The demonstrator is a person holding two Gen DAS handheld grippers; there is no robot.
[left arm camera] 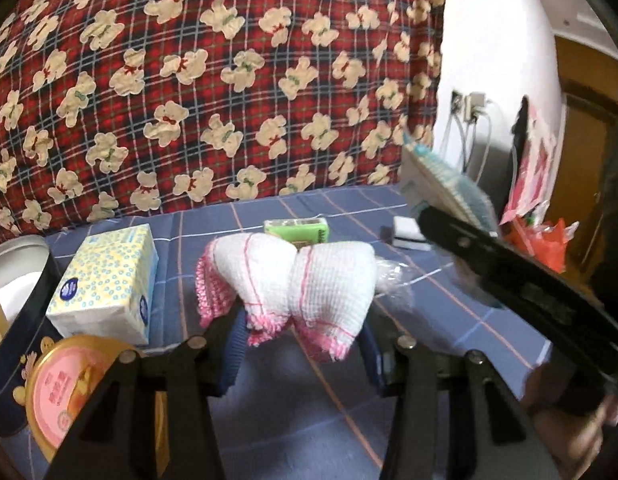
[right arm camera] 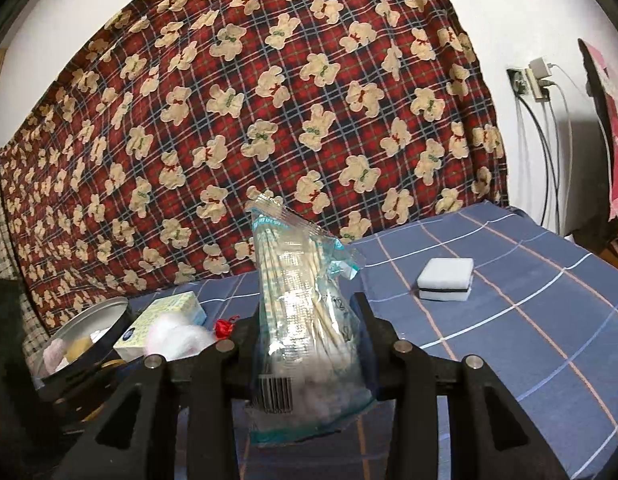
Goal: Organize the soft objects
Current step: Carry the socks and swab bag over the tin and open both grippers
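Tissue box [left arm camera: 105, 280] and round tin [left arm camera: 19, 280] crowded left of the jaws, sponge [right arm camera: 446, 280] sat right, bare bedsheet [right arm camera: 509, 320] between.

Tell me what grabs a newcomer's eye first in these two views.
The red plaid blanket with cream bears fills the background behind the blue checked bed. Up front, the left gripper pinches a white cloth with pink trim, and the right gripper holds a clear plastic packet upright. A patterned tissue box sits at the left by a round tin.
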